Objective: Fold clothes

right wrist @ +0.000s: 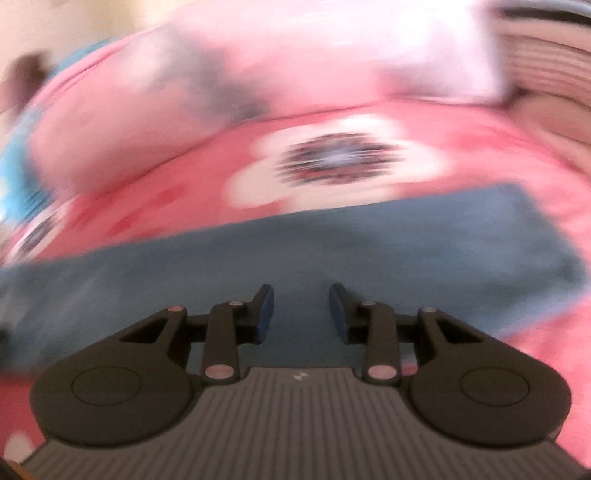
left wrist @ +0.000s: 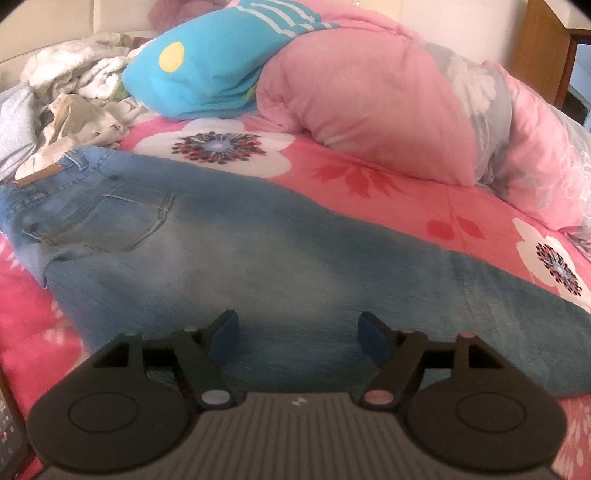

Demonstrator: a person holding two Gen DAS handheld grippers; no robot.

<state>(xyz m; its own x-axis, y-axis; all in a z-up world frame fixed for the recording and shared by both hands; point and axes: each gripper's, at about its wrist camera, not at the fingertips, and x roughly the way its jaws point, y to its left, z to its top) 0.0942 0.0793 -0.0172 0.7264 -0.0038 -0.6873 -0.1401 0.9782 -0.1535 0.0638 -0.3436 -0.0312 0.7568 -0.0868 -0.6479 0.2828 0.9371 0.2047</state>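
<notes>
Blue jeans [left wrist: 258, 251] are lying flat on the pink floral bedspread [left wrist: 369, 173] — left gripper [left wrist: 297, 338] gaping wide, right gripper [right wrist: 301, 314] partway open, both gripping nothing.

Bedding and furniture around the bed

A pink bedspread [left wrist: 369, 192] with white flowers covered the bed, and showed blurred in the right wrist view too [right wrist: 480, 147]. A rolled pink quilt [left wrist: 388, 110] with grey and white patches lay along its far side. A turquoise pillow [left wrist: 214, 70] with a yellow dot and white stripes leaned against the quilt's left end. A white towel [left wrist: 81, 59] sat bunched behind the pillow, at far left. A wooden cabinet [left wrist: 543, 48] stood at upper right, and a cream wall [left wrist: 122, 14] rose behind the bed.
</notes>
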